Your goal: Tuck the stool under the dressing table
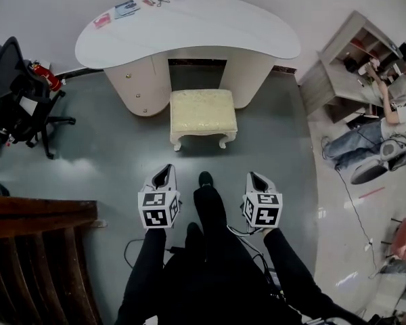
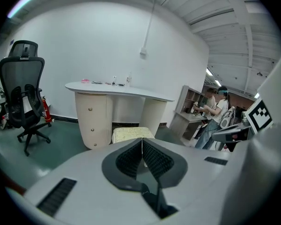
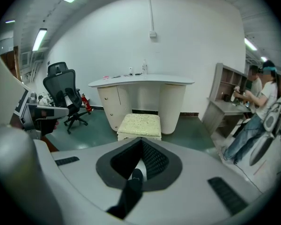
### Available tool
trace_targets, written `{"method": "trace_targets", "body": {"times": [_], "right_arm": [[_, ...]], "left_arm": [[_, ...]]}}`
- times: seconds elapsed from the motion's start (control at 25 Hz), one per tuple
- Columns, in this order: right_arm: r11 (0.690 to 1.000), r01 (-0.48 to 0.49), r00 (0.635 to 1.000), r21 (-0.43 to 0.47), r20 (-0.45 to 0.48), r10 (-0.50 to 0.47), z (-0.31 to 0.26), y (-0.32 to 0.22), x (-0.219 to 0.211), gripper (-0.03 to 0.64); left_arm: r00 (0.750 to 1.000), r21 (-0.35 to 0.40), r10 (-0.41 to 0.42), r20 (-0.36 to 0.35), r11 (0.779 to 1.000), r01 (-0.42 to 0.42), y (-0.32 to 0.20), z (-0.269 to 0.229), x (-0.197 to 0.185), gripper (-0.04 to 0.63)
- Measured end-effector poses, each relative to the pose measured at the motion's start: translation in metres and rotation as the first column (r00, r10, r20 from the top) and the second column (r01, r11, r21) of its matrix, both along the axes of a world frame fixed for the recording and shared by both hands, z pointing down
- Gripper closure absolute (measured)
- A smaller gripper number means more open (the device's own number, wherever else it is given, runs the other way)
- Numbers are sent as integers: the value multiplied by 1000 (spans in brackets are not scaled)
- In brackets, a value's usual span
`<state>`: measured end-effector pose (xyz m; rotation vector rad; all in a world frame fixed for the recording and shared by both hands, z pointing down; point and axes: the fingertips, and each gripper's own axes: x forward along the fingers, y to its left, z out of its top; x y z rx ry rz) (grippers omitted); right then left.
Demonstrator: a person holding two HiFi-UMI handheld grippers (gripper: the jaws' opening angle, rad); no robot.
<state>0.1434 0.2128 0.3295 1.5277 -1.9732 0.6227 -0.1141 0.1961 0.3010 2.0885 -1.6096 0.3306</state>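
Note:
The cream cushioned stool (image 1: 203,114) with white carved legs stands on the green floor, just in front of the knee opening of the white curved dressing table (image 1: 210,36). It is mostly outside the opening. Both grippers hang well short of the stool, side by side above my legs. The left gripper (image 1: 164,172) and the right gripper (image 1: 256,179) are each shut and hold nothing. The left gripper view shows its jaws (image 2: 142,140) closed together, with the stool (image 2: 131,134) and table (image 2: 117,90) ahead. The right gripper (image 3: 141,143) points at the stool (image 3: 140,124).
A black office chair (image 1: 19,93) and a red fire extinguisher (image 1: 47,77) stand left of the table. Dark wooden furniture (image 1: 34,249) fills the lower left. A person (image 1: 392,110) sits at a desk to the right, with cables on the floor. Small items (image 1: 125,8) lie on the tabletop.

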Motion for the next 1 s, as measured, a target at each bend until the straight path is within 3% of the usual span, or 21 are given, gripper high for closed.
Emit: {"method": "trace_targets", "body": {"times": [0.32, 0.72, 1.0], "right_arm": [[999, 42, 999, -28, 1, -42, 16, -50, -15, 612], [987, 37, 999, -156, 8, -36, 68, -117, -17, 613], [964, 47, 999, -262, -2, -49, 123, -143, -15, 613]], "left_arm": [[999, -33, -36, -31, 999, 35, -48, 21, -10, 586], [999, -163, -28, -19, 986, 25, -105, 75, -6, 586], [999, -272, -35, -9, 962, 32, -139, 132, -4, 586]]}}
